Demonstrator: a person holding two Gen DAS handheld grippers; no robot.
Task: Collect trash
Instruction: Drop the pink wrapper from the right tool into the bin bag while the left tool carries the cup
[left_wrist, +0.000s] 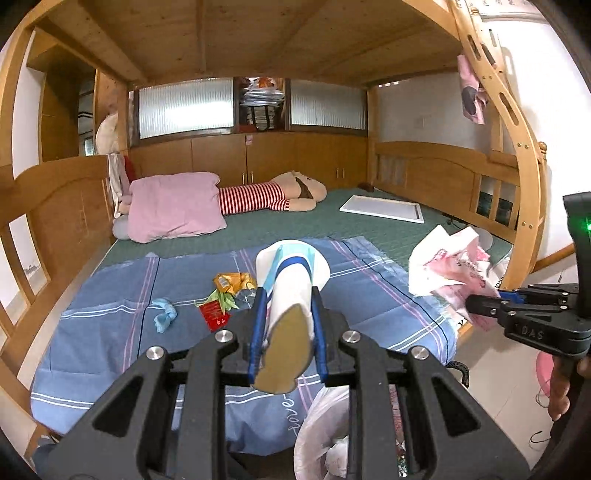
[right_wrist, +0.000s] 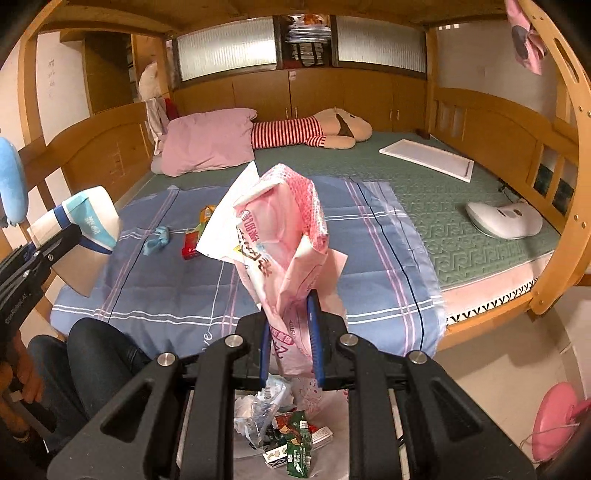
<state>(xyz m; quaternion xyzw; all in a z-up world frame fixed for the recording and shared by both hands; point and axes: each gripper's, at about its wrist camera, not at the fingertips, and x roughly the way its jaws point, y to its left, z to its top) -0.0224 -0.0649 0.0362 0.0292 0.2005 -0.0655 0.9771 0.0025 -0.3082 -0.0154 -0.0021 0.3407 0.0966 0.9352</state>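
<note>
Holding a crushed paper cup (left_wrist: 286, 295) in my left claw (left_wrist: 285, 332) and a pink wrapper (right_wrist: 284, 251) in my right claw (right_wrist: 290, 339), I judge the trash bag (right_wrist: 280, 435) lies directly below the right one, nearer it.

A wooden bunk bed frame (left_wrist: 524, 177) surrounds a green mattress (left_wrist: 332, 221). A blue plaid sheet (right_wrist: 155, 280) covers the near part. At the far left lies a pink pillow (right_wrist: 207, 144), with a plush toy in a red-striped shirt (right_wrist: 295, 134) to its right. A flat white board (right_wrist: 428, 157) lies far right, a white handheld appliance (right_wrist: 506, 218) nearer.
</note>
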